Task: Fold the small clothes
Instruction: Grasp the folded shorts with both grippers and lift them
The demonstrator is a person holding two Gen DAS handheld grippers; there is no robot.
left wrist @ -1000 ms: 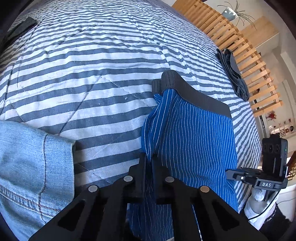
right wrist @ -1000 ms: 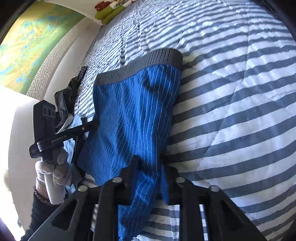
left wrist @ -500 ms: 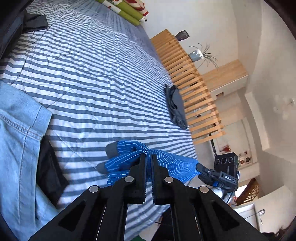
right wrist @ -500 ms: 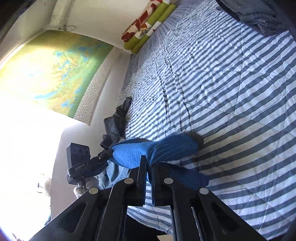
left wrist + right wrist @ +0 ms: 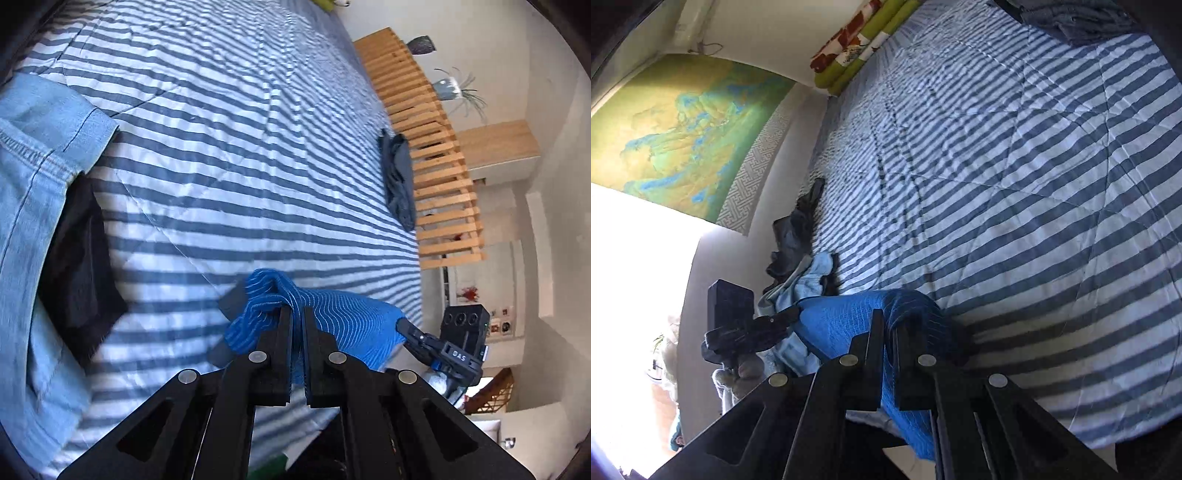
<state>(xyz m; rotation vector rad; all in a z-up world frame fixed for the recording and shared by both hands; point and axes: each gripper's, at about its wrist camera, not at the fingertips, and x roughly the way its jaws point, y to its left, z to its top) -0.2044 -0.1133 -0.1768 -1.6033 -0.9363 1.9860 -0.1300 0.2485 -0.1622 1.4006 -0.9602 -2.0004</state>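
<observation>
Your left gripper [image 5: 296, 314] and right gripper [image 5: 889, 317] are both clamped on the blue pinstriped boxer shorts [image 5: 343, 321], stretched between them above the striped bed [image 5: 221, 147].

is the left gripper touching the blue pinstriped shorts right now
Touching. The left wrist view shows the left gripper shut on the blue pinstriped shorts, fabric pinched between its fingers.

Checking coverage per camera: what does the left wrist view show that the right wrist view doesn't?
Left wrist only: the denim garment, a black folded item beside it, the wooden slat rail with a dark garment near it. Right wrist only: the wall map, green pillows, a light blue garment. Both: the striped quilt, and the blue striped shorts clamped by the left gripper and right gripper.
</observation>
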